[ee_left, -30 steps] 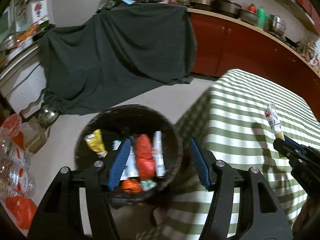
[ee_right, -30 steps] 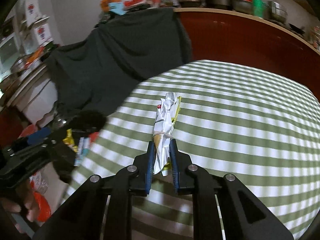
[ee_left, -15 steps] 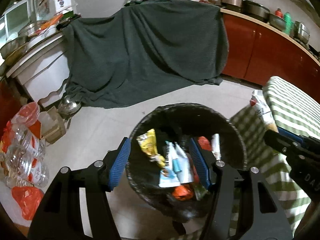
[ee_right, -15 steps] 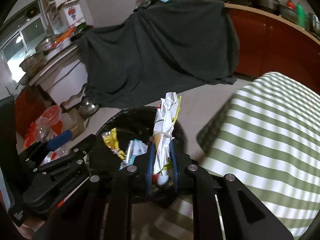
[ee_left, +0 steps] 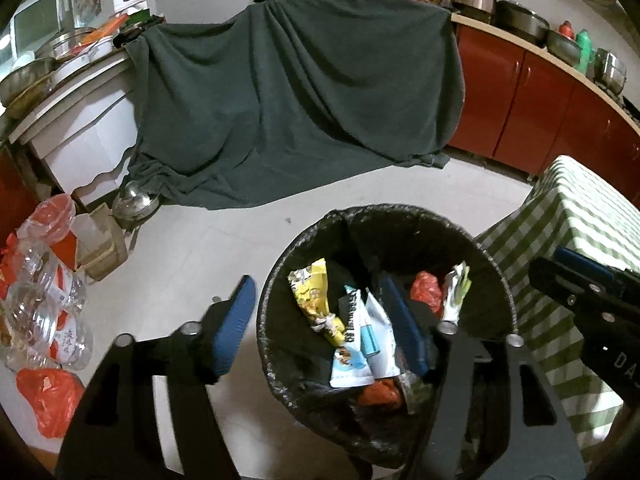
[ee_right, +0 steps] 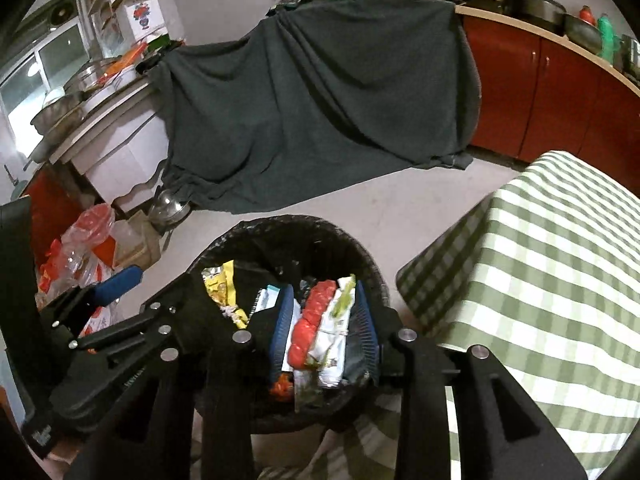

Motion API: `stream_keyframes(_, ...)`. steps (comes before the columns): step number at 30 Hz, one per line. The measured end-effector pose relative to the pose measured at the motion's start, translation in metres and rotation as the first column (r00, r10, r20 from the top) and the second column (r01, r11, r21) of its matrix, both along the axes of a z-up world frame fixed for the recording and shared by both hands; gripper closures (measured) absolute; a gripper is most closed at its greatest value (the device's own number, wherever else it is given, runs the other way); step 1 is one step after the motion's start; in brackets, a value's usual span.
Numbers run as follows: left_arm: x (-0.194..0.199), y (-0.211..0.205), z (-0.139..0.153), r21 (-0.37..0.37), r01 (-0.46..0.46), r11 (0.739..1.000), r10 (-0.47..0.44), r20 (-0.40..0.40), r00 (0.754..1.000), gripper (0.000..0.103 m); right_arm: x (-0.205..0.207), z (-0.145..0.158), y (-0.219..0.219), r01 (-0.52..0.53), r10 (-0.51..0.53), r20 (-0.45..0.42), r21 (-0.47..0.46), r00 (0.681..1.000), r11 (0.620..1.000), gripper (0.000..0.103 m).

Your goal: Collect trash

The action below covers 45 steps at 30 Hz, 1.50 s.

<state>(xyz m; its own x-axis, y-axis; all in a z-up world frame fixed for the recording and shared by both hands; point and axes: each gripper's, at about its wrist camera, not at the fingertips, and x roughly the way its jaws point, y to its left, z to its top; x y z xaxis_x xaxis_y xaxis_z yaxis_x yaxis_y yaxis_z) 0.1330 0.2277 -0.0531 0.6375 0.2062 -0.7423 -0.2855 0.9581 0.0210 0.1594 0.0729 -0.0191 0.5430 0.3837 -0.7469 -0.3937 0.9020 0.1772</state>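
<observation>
A black lined trash bin [ee_left: 496, 276] [ee_right: 360, 256] stands on the floor beside the table. It holds several wrappers, among them a yellow one [ee_left: 310, 292] and a red one [ee_right: 314, 320]. The white-and-green wrapper [ee_right: 336, 330] [ee_left: 454, 292] lies loose in the bin. My right gripper [ee_right: 324, 332] is open right above the bin, jaws on either side of that wrapper, holding nothing. My left gripper [ee_left: 320, 324] is open and empty, one finger over the bin, the other outside its left rim.
A table with a green-striped cloth [ee_left: 580, 216] [ee_right: 552, 264] stands to the right of the bin. A dark cloth [ee_left: 288, 92] drapes a counter behind. Plastic bottles and red bags [ee_left: 44, 320] lie on the floor at left, with a steel bowl [ee_left: 134, 202]. Red cabinets [ee_left: 532, 92] stand at back right.
My right gripper carried the white-and-green wrapper from the table to over the bin, opened, and the wrapper dropped in. My left gripper shifted left along the bin.
</observation>
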Motion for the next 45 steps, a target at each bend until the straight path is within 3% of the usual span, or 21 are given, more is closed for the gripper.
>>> stream_keyframes(5,-0.004,-0.014,0.013,-0.001,0.033,0.999,-0.033,0.035,0.999,0.037,-0.007,0.012,-0.034,0.064,-0.064,0.039,0.000,0.997,0.998,0.059)
stream_keyframes(11,-0.013,-0.028,0.025,0.009,0.034,0.999,-0.035,0.062,0.997,0.024,-0.020,0.021,-0.068,0.124,-0.121,0.089,-0.028,0.989,0.992,0.051)
stream_keyframes(18,-0.032,-0.051,0.044,0.013,0.055,0.998,-0.056,0.100,0.993,0.019,-0.040,0.031,-0.107,0.194,-0.185,0.144,-0.048,0.972,0.980,0.044)
stream_keyframes(35,-0.086,-0.114,0.068,0.023,0.086,0.996,-0.088,0.156,0.984,0.010,-0.101,0.046,-0.169,0.280,-0.270,0.215,-0.020,0.939,0.960,0.036)
stream_keyframes(45,-0.107,-0.123,0.074,0.037,0.073,0.997,-0.078,0.164,0.983,0.009,-0.116,0.050,-0.168,0.268,-0.259,0.230,-0.007,0.938,0.963,0.036)
